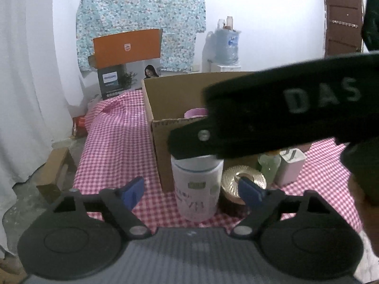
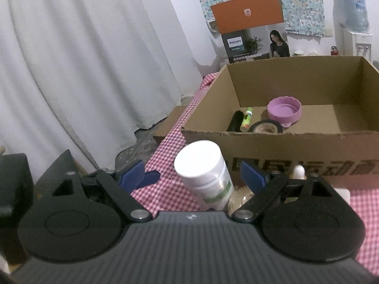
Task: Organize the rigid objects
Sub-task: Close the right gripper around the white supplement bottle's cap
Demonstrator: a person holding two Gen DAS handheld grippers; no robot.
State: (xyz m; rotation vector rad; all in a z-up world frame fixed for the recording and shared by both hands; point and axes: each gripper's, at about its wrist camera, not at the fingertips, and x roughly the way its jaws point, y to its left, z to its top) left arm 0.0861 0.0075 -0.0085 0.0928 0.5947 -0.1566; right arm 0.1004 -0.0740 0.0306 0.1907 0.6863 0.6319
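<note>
A white bottle (image 1: 197, 187) with a white cap stands on the pink checked cloth in front of an open cardboard box (image 1: 165, 97). My left gripper (image 1: 191, 190) is open, its blue fingertips on either side of the bottle, apart from it. My right gripper (image 2: 193, 177) is open above the same bottle (image 2: 206, 172) and looks down on its cap; its black body crosses the left wrist view. The box (image 2: 279, 142) holds a purple lid (image 2: 284, 110), a black tape roll (image 2: 266, 126), a green-capped stick (image 2: 246, 117) and a black tube (image 2: 235, 121).
Right of the bottle stand a gold ridged lid (image 1: 245, 182), a greenish glass bottle (image 1: 267, 165) and a pale pink-white container (image 1: 290, 165). An orange Philips box (image 2: 248, 14), a water dispenser (image 2: 354, 7) and white curtains (image 2: 83, 59) are behind. The table edge drops off on the left.
</note>
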